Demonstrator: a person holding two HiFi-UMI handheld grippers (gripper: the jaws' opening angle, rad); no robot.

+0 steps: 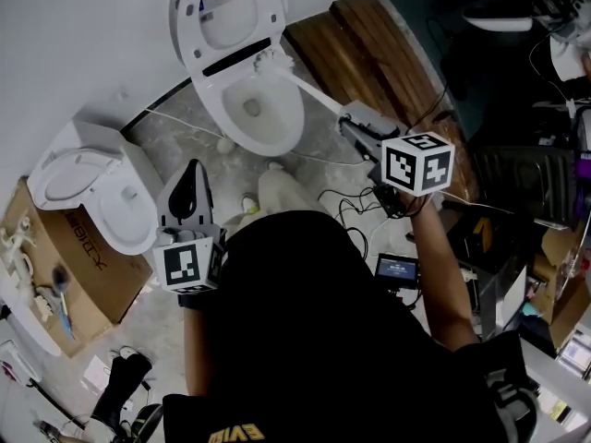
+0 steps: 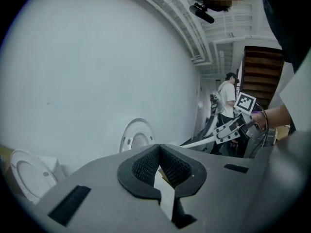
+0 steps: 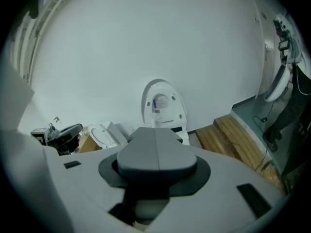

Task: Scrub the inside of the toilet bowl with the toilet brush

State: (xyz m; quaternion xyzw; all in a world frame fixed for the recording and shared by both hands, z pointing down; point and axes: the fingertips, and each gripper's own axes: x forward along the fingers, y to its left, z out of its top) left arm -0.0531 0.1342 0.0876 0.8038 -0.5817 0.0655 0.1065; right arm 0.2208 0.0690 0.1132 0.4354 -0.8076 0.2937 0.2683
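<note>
Looking down in the head view, we see the toilet bowl (image 1: 218, 109) in the upper centre of the frame, its lid (image 1: 226, 12) raised against the white wall. The right hand-held gripper (image 1: 355, 118) reaches in from centre right. Its jaws are pressed together on the white handle of the toilet brush (image 1: 312, 89), and its own view shows the jaws meeting along one seam with a pale piece of that handle below them. The brush runs up and left, with its bristle head at the bowl's rear right rim, just under the raised seat. We cannot tell whether the bristles touch the porcelain. The left hand-held gripper (image 1: 193, 169) sits lower left of the bowl, well apart from it. Its jaw tips touch with nothing between them. A second toilet (image 1: 92, 187) stands at far left beside a cardboard box (image 1: 69, 252).
</note>
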